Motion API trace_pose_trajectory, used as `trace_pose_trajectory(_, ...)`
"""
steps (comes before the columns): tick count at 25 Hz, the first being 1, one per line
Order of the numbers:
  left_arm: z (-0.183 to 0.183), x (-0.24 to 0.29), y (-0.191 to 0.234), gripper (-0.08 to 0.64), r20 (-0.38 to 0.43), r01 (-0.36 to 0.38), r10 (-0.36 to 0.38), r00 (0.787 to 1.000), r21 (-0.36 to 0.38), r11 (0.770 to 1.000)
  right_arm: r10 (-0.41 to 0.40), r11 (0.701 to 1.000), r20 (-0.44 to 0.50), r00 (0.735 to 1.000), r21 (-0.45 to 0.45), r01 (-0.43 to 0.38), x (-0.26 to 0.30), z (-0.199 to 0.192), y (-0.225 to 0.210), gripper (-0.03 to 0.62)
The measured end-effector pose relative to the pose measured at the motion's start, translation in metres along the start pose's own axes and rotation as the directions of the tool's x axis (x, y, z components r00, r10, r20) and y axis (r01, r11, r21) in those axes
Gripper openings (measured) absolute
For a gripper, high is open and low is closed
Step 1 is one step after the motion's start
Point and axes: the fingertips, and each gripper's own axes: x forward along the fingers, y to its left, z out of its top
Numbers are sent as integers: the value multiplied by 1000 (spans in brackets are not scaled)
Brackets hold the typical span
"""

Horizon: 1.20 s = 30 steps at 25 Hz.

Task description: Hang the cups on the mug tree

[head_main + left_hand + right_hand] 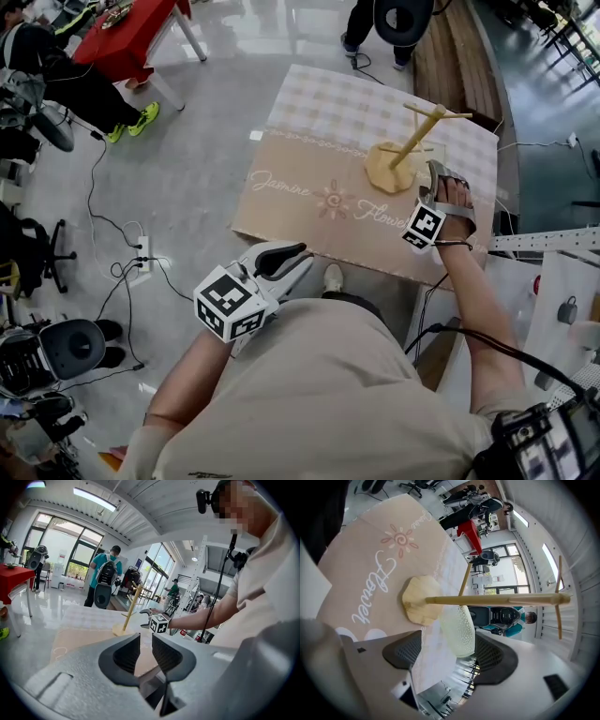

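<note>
Pale, dimpled cup [458,627] sits against the wooden mug tree [487,600], apparently on a low peg, near the right edge of the counter [309,178]. The right hand-held gripper [445,656] has its jaws spread wide either side of that cup, seemingly not clamping it. The left hand-held gripper [146,651], off the near edge, is empty, its jaws only narrowly apart. No other cups show, so the hanging looks nearly finished.

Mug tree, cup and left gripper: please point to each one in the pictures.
mug tree [387,171], head view, its round wooden base
cup [458,629], right gripper view, its dotted pale wall
left gripper [146,644], left gripper view, midway between its fingers
</note>
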Motion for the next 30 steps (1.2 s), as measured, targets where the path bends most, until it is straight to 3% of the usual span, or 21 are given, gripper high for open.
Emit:
trace_pose_trajectory(10, -10, -41, -1, 63, -17, 51, -50, 999, 36, 998, 51, 990, -52, 997, 134, -43, -43, 6, 16, 364)
trace_pose_trajectory(14, -15, -60, 5, 63, -19, 62, -62, 998, 44, 997, 100, 958, -45, 994, 274, -85, -65, 18, 23, 364)
trace_pose_trajectory(19, -22, -83, 11, 63, -18, 86, -85, 996, 56, 995, 179, 869, -11, 984, 470, -153, -96, 34, 35, 346)
trace_pose_trajectory(24, -29, -103, 21, 63, -38, 83, -81, 996, 41, 996, 246, 757, 60, 967, 612, -230, -137, 60, 48, 257)
trace_pose_trajectory(28, -29, -125, 21, 63, -23, 90, -89, 996, 58, 994, 266, 650, 149, 952, 702, -291, -178, 93, 60, 76)
trace_pose_trajectory(30, -33, -135, 23, 63, -29, 83, -81, 996, 73, 994, 276, 597, 195, 941, 732, -327, -198, 112, 69, 41)
